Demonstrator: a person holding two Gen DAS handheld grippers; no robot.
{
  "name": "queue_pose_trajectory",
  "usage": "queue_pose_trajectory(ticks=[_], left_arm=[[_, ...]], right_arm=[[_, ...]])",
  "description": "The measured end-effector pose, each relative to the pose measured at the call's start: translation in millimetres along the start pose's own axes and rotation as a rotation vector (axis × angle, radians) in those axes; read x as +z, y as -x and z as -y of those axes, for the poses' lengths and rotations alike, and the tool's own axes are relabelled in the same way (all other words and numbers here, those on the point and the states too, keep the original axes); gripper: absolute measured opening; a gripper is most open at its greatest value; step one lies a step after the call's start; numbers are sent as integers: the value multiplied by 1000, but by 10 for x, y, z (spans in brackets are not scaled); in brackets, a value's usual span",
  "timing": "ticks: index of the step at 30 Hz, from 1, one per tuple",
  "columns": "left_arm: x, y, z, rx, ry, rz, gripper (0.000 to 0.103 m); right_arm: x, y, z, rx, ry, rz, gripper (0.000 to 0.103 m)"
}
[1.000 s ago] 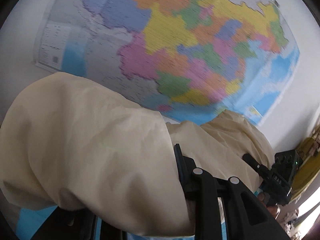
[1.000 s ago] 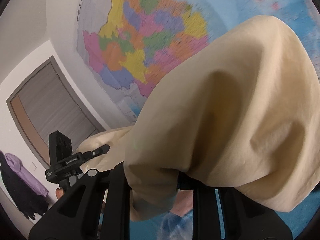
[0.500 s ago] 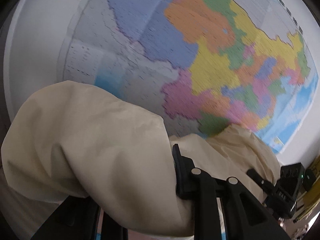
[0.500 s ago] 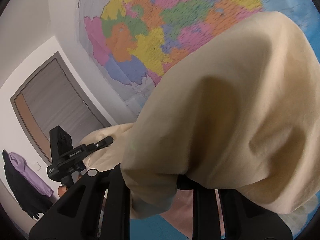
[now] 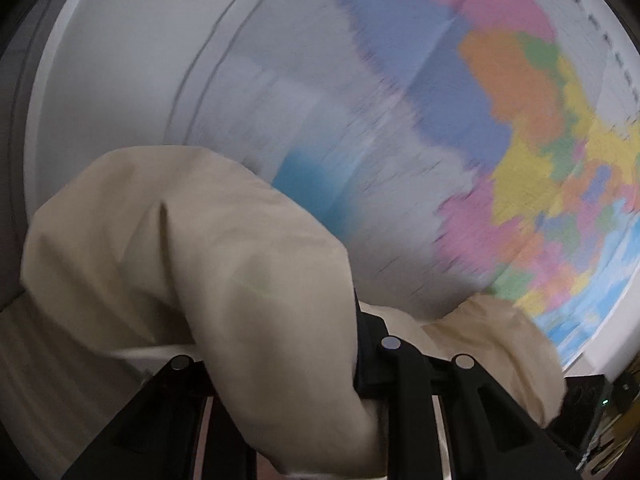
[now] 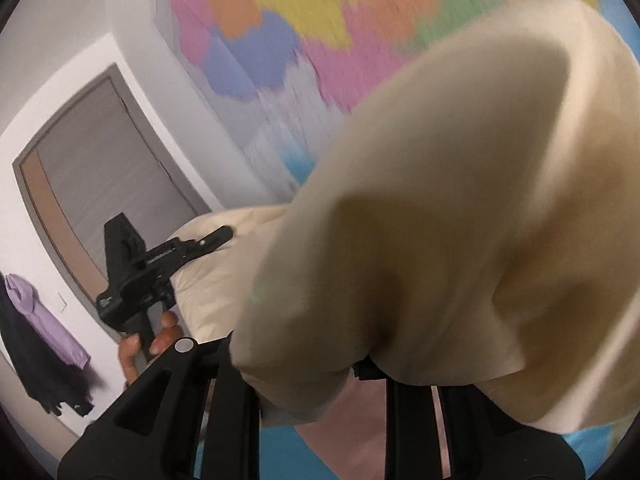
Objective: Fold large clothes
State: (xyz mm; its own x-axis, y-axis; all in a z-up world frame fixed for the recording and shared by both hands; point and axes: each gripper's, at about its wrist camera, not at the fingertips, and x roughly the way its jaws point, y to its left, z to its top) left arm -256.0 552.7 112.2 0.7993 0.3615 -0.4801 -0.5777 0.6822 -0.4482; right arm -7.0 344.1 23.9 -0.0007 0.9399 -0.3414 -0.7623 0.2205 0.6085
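Note:
A large cream garment (image 5: 208, 264) is held up in the air in front of a wall map. My left gripper (image 5: 288, 396) is shut on one part of it, and the cloth bulges over its fingers and hides the tips. My right gripper (image 6: 316, 376) is shut on another part of the garment (image 6: 460, 208), which drapes over its fingers. In the right wrist view the left gripper (image 6: 148, 268) shows at the left, held by a hand, with cloth running to it. The right gripper's body (image 5: 588, 400) shows at the lower right of the left wrist view.
A coloured wall map (image 5: 500, 128) fills the background on a white wall. A grey door (image 6: 100, 184) stands at the left in the right wrist view. Purple and dark clothes (image 6: 36, 344) hang beside it.
Both grippers have swung upward and tilted with the garment still held. The map has slid down and to the right in the left view, and the frames are now motion-blurred.

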Motion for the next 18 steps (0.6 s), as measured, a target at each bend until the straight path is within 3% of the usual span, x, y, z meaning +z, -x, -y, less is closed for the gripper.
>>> queue_pose_trajectory(ticks=[4, 7, 10, 13, 18], left_arm=[[-495, -306, -500, 88, 71, -122, 21], [-721, -332, -807, 73, 158, -159, 29], [-778, -313, -827, 102, 147, -172, 32], [-779, -303, -820, 112, 147, -184, 33], [-793, -260, -813, 129, 143, -198, 36]], right_arm=[[-574, -193, 383, -37, -82, -172, 25], [-773, -127, 520, -17, -126, -212, 35], [-826, -1, 540, -2, -152, -233, 44], [-885, 260, 592, -1, -163, -237, 65], [-955, 949, 887, -82, -209, -167, 69]])
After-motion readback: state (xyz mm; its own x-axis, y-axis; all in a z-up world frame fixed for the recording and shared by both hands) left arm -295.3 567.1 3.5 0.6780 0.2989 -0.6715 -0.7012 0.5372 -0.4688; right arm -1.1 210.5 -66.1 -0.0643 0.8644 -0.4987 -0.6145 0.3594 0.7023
